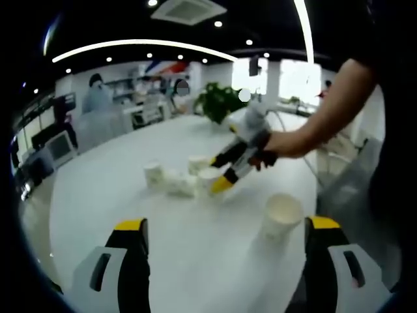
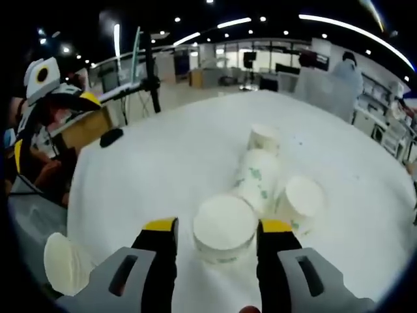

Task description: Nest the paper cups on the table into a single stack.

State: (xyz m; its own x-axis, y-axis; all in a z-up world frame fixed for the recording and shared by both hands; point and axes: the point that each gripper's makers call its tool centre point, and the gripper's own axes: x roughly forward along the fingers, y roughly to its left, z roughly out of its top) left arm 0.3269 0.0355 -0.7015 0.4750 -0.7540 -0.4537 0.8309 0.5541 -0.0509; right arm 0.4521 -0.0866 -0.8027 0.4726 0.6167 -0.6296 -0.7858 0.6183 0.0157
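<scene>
Several white paper cups cluster mid-way across the white table. My right gripper, held by a person's hand, reaches into them with its yellow tips either side of one cup. In the right gripper view that cup sits between the jaws of my right gripper; the right jaw touches it and a small gap remains on the left. Behind it are a lying green-printed cup and two more. A lone upright cup stands just inside the right jaw of my open left gripper.
The lone cup sits near the table's curved edge. A small black object lies on the table's far left. A potted plant stands at the far side. Office desks and people fill the background.
</scene>
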